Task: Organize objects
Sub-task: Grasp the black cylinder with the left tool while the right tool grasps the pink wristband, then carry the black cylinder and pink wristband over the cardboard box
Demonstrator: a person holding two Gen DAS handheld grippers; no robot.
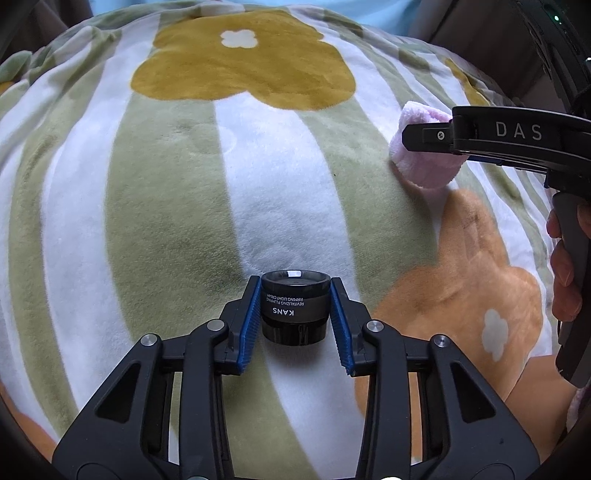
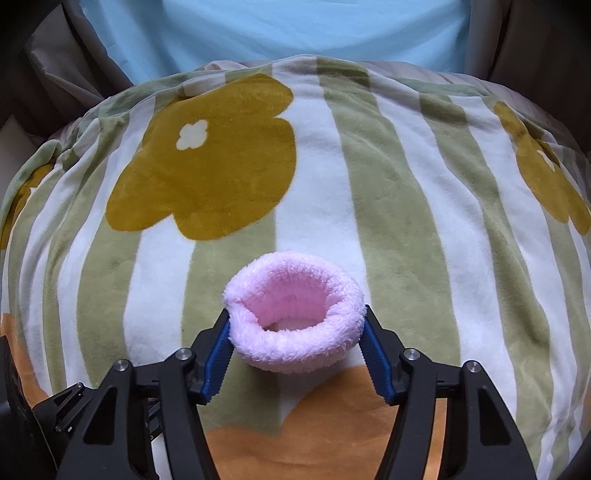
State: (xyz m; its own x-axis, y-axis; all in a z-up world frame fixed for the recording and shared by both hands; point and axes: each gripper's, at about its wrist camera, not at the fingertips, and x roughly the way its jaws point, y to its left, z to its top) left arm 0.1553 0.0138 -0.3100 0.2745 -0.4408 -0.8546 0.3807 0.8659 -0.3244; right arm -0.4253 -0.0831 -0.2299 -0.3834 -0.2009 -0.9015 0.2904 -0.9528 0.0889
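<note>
A small black KANS cream jar (image 1: 294,307) sits between the blue pads of my left gripper (image 1: 294,286), upside down in view, held over the striped blanket (image 1: 177,192). My right gripper (image 2: 295,312) is shut on a fluffy pink fabric ring (image 2: 293,325), its opening facing the camera. In the left wrist view the right gripper (image 1: 424,136) shows at the right edge with the pink ring (image 1: 424,162) in it, touching the blanket.
The soft blanket (image 2: 369,206) has green and white stripes with mustard and orange flower shapes. A light blue sheet (image 2: 273,33) lies beyond it. A hand (image 1: 565,273) holds the right gripper's handle at the right.
</note>
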